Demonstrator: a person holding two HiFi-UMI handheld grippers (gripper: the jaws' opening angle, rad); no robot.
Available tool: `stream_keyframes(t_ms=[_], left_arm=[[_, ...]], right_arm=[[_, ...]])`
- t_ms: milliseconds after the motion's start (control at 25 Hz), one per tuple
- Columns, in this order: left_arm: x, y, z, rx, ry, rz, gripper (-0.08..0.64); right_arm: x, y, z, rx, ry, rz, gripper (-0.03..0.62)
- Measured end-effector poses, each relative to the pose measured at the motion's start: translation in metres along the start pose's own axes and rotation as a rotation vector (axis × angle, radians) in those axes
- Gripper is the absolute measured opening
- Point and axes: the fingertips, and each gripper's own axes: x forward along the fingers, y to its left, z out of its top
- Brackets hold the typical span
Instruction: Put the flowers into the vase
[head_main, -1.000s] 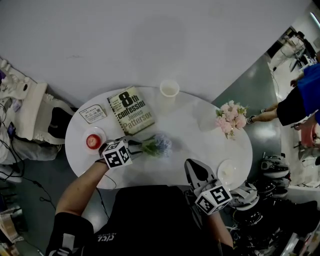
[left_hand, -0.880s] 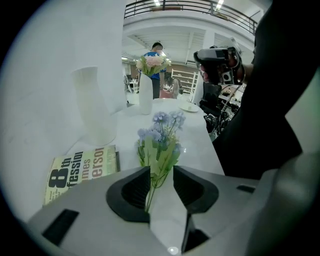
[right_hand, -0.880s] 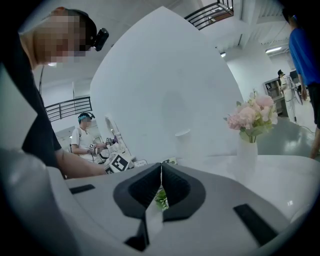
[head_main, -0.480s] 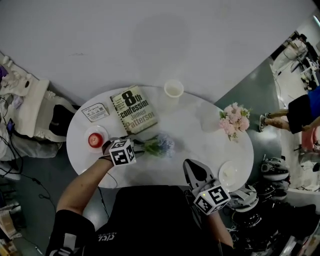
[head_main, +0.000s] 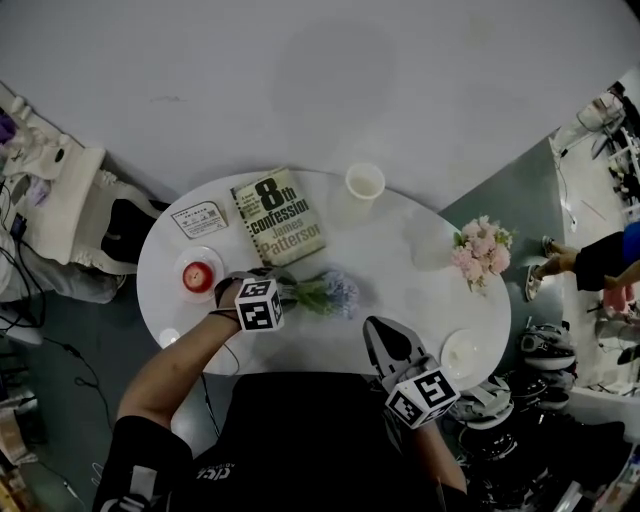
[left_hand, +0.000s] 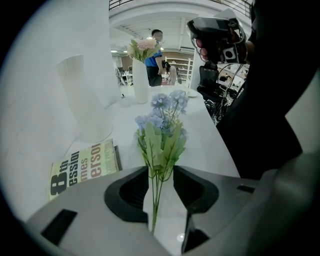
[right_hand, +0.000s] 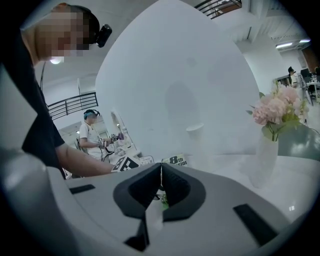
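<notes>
A bunch of blue flowers lies across the middle of the white oval table, heads to the right. My left gripper is at the stem end; in the left gripper view the green stems run between its partly closed jaws, leaves touching both sides. A tall white vase with pink flowers stands at the table's right end. My right gripper hovers at the near edge, shut and empty, facing the vase.
A paperback book, a white paper cup and a small card sit at the back of the table. A red object on a saucer is at the left, a small white dish at the near right. People stand in the background.
My right gripper has shifted a little to the left along the table's near edge. The left gripper and the blue flowers stay where they were. A person at the right has walked off.
</notes>
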Motion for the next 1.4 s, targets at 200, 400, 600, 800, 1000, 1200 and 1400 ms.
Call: stream_keyframes(t_ms=[200, 400, 600, 800, 1000, 1200, 1400], left_arm=[[0.005, 0.003, -0.001, 0.020, 0.017, -0.012, 0.146], [0.008, 0.004, 0.000, 0.016, 0.019, -0.026, 0.146], [0.011, 0.007, -0.002, 0.016, 0.025, -0.030, 0.146], [0.014, 0.005, -0.006, 0.031, 0.042, -0.055, 0.146], [0.019, 0.004, -0.011, 0.033, 0.062, -0.061, 0.147], [0.025, 0.000, -0.016, 0.047, 0.088, -0.083, 0.147], [0.028, 0.002, -0.017, 0.042, 0.104, -0.076, 0.148]], right_arm=[[0.009, -0.004, 0.000, 0.007, 0.013, 0.001, 0.026], [0.026, -0.007, 0.005, 0.006, 0.041, -0.008, 0.026], [0.046, -0.002, 0.016, -0.026, 0.057, 0.027, 0.026], [0.052, 0.000, 0.024, -0.044, 0.056, 0.043, 0.026], [0.049, 0.002, 0.017, -0.031, 0.062, 0.044, 0.026], [0.043, 0.003, 0.010, -0.019, 0.070, 0.036, 0.026], [0.035, 0.001, 0.002, -0.005, 0.070, 0.019, 0.026]])
